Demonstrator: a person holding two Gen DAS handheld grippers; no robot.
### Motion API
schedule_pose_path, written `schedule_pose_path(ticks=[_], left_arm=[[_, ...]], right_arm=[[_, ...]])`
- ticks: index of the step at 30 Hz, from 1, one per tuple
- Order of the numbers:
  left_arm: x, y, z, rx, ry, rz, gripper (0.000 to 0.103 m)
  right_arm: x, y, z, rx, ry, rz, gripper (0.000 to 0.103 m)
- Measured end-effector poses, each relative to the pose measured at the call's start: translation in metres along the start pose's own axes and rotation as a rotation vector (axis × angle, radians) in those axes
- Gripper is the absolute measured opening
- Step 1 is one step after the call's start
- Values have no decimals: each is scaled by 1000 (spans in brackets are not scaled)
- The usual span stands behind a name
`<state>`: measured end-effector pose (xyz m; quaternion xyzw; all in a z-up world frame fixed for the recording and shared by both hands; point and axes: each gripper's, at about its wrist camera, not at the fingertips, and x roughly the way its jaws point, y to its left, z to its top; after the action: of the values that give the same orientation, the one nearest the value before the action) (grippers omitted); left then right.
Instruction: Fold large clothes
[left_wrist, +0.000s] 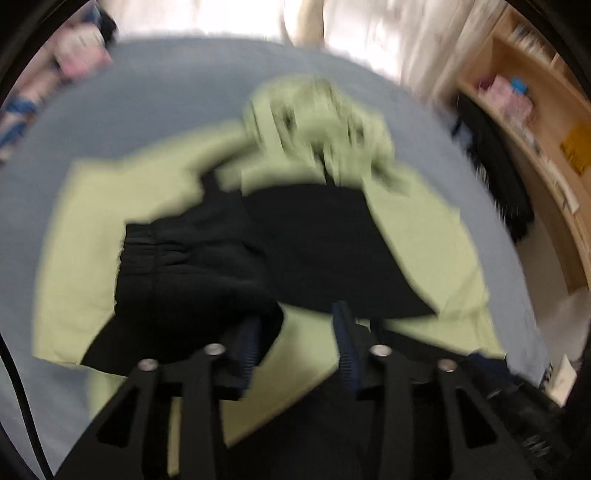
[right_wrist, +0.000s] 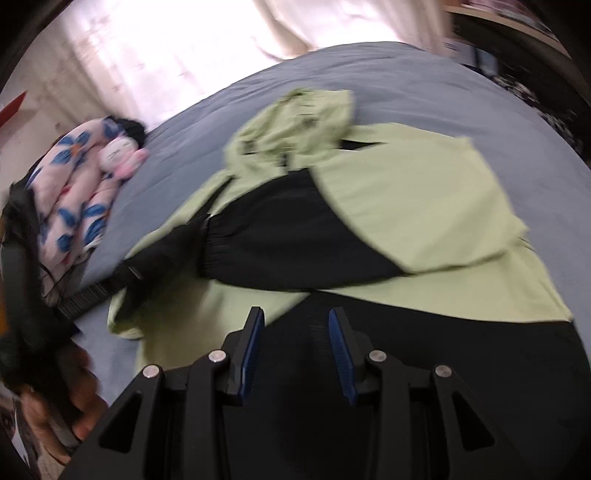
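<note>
Two sleeves look folded in already: the jacket (right_wrist: 424, 192), green w/ black panels, lies spread on the bed (right_wrist: 369, 74), both black-cuffed sleeves crossed over its chest, hood (right_wrist: 295, 122) bunched at the far end. So approx. halfway, judging by the layout; body still full length, hem end nearest the grippers not yet brought up toward the hood, hood not tucked.

Left gripper (left_wrist: 299, 332): jaws apart, no cloth pinched btwn them; one finger (left_wrist: 247, 347) sits at the edge of the black sleeve cuff (left_wrist: 155, 240), whether touching I can't tell (blur). Right gripper (right_wrist: 295, 343): jaws part-spread, nothing held, hovering over the jacket's black hem area.

Floral bedding (right_wrist: 74, 192) and a soft toy (right_wrist: 118, 155) lie well to the left of the jacket, apart from it.

Left: fold hem up, flatten.
</note>
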<state>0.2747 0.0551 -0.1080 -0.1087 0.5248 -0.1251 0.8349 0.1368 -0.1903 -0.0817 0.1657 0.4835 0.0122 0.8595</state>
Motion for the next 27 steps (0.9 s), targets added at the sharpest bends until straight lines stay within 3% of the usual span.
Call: schedule_pose_path(ticks=[2,5,7,9,11,16,19,22,24,27], left_arm=[[23,1,-7,-34,78,23,43],[7,4,-16,-50,66,-13,44],[-13,3,-17,-37,37,-55,52],[-40,-2,-25,-24,7,-93,71],[-66,2,-34,3,-26,-125,76],[-84,10,-62,41,-55,-106,79],[-78,24,-81,-16,-19,-121,79],[-86,47,-96,-95,-43,-133,79],[-92,60,-100,-129,-80,-110,79],[-108,88,-104,-201,-139,-16,79]], right_arm=[[0,-17,-1,15,16,-2,37],[2,-29,-2,25,26,17,37],[5,-31,-1,32,25,47,37],[7,-26,0,26,27,76,37],[9,-16,1,2,28,102,37],[10,24,5,-108,22,150,37],[9,51,7,-191,20,178,37],[13,83,7,-300,20,181,37],[19,103,6,-363,30,194,37],[33,139,1,-477,58,210,37]])
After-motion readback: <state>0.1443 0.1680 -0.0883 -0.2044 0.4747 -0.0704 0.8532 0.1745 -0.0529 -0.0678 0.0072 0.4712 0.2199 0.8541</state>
